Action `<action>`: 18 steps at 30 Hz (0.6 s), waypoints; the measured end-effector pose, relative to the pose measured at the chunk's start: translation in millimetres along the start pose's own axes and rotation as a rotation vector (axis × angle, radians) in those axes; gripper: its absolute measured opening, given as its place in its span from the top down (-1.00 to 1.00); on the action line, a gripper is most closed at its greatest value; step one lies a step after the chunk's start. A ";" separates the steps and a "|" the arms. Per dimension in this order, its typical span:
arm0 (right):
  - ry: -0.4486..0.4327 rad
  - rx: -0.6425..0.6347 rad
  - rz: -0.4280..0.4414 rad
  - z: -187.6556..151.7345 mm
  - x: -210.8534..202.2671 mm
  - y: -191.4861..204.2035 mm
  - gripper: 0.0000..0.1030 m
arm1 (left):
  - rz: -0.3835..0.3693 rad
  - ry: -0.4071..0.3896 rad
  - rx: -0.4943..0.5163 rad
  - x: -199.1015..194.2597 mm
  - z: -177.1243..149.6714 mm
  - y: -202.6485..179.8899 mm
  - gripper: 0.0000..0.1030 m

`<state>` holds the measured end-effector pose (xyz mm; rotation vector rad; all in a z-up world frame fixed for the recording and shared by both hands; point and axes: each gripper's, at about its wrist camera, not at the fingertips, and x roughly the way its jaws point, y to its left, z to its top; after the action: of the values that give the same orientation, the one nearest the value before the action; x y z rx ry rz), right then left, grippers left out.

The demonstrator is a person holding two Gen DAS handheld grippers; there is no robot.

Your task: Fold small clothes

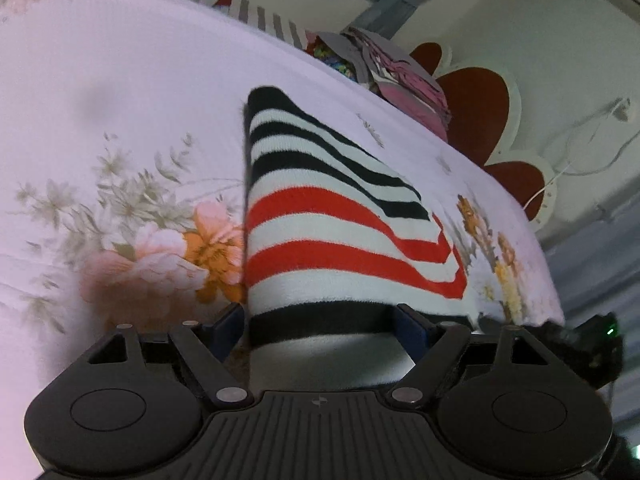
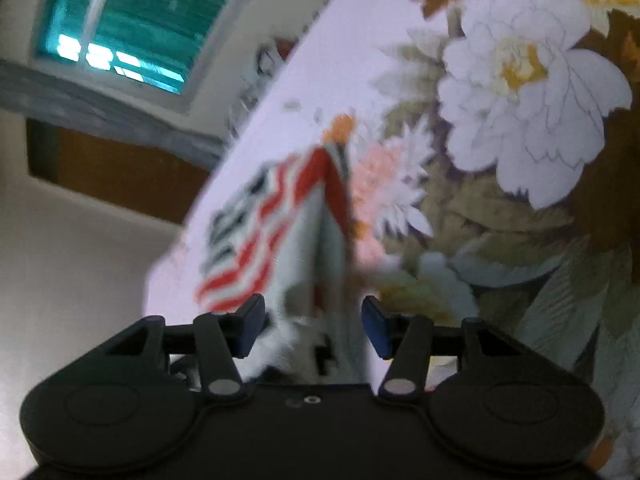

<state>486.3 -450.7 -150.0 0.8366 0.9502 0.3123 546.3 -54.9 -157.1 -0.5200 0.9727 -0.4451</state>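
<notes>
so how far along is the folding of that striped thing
Partly done, by the look of it: the striped garment lies doubled over on the floral sheet, a black-striped layer over red stripes. In hand: both grippers sit at its near edge, the left gripper and right gripper open, cloth between the fingers but not pinched. Left: probably a final fold or smoothing, then the pile of clothes behind.

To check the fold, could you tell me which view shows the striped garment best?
The left wrist view: the striped garment is sharp there, its black, white and red stripes clear on the floral sheet. The right wrist view shows it smaller and blurred.
</notes>
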 end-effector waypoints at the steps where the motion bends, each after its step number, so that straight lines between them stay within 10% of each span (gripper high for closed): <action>1: 0.014 0.004 0.020 0.2 4.1 -1.2 -0.05 | -0.009 0.015 -0.007 5.7 1.0 0.3 -0.55; 15: 0.086 -0.182 0.004 -2.1 49.2 40.6 0.26 | 0.060 0.025 0.038 22.1 3.5 -17.3 -0.54; 18: 0.065 -0.240 -0.043 -6.1 54.1 54.8 0.30 | 0.110 0.021 0.097 21.2 3.1 -28.7 -0.28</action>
<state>518.2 -380.7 -142.8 0.5890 0.9688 0.4093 555.8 -89.0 -152.4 -0.3728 0.9894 -0.3971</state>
